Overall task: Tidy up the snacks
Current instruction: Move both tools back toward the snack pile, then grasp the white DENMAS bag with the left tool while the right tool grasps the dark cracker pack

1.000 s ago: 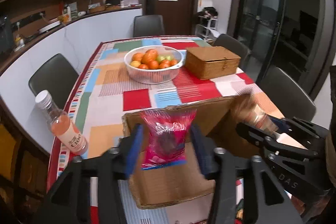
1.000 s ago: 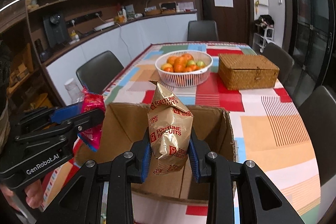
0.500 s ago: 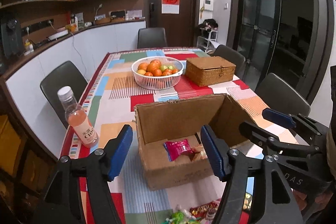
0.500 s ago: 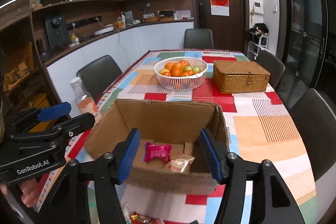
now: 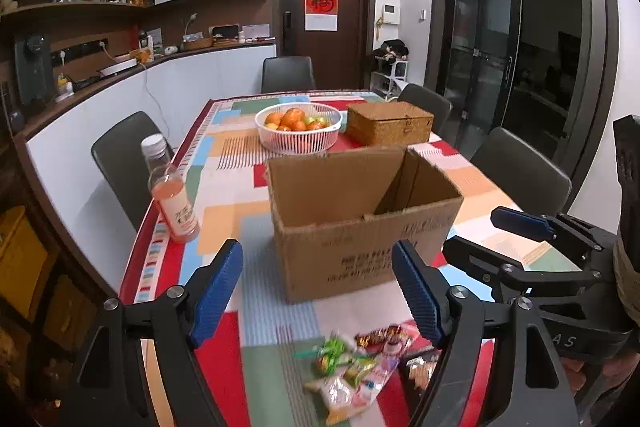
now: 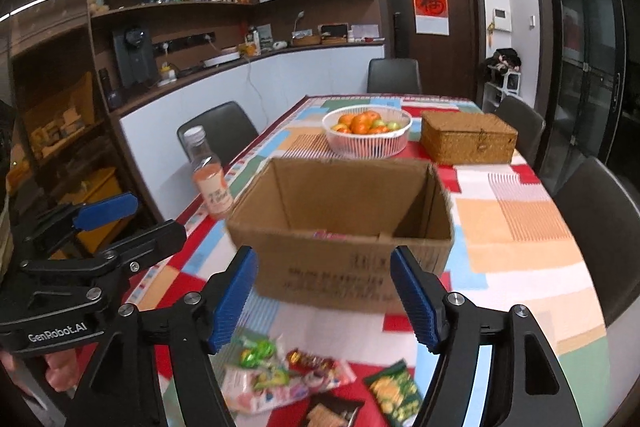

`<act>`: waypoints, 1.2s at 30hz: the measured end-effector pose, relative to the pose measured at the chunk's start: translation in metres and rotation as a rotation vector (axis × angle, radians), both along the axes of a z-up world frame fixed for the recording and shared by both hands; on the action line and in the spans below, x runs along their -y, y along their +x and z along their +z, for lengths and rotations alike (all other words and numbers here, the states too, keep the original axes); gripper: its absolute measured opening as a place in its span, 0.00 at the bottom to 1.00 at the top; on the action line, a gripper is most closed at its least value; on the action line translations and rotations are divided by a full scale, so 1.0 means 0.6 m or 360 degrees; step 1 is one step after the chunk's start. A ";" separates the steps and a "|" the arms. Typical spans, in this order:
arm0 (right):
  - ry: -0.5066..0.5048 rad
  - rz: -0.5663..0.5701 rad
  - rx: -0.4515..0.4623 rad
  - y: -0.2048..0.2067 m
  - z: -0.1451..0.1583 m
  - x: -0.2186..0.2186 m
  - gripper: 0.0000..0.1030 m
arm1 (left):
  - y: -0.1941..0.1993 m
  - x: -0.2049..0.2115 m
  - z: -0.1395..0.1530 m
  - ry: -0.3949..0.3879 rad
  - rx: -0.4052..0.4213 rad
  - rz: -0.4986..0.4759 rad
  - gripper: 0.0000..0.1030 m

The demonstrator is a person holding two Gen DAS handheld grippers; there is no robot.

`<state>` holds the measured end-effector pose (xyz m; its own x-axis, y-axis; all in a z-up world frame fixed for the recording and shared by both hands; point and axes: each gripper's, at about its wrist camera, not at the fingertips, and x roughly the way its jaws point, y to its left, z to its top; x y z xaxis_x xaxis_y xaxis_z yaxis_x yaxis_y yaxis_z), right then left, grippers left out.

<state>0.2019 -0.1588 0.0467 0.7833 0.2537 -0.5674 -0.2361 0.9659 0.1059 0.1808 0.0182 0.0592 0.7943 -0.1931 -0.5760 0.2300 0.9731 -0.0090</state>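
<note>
An open cardboard box [image 5: 360, 219] [image 6: 344, 227] stands on the patchwork tablecloth; a sliver of pink packet [image 6: 330, 235] shows inside it. Loose snack packets [image 5: 352, 367] [image 6: 288, 375] lie on the table in front of the box, among them a green packet [image 6: 394, 391]. My left gripper [image 5: 318, 291] hangs above these snacks, jaws opening, nothing between them. My right gripper [image 6: 330, 299] hovers beside it, short of the box, jaws also opening and empty. Each gripper shows at the edge of the other's view.
A bottle of pink drink [image 5: 172, 195] [image 6: 210, 179] stands near the table's left edge. Behind the box are a white basket of fruit [image 5: 298, 131] [image 6: 366, 135] and a wicker box [image 5: 390, 123] [image 6: 468, 137]. Dark chairs [image 5: 520, 175] surround the table.
Both grippers let go of their packets, the pink one and the gold biscuit bag, into the box, opened wide and pulled back toward me. The loose snacks in front of the box came into view.
</note>
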 end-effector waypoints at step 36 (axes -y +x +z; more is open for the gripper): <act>-0.0089 -0.0043 -0.0822 -0.039 -0.242 0.000 0.70 | -0.026 -0.007 -0.232 0.0097 -0.0637 0.0002 0.75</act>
<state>0.1785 -0.1589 -0.0985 0.4036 0.1953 -0.8939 -0.1417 0.9785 0.1498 0.1650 0.0222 -0.0797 0.5054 -0.1481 -0.8501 0.2186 0.9750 -0.0399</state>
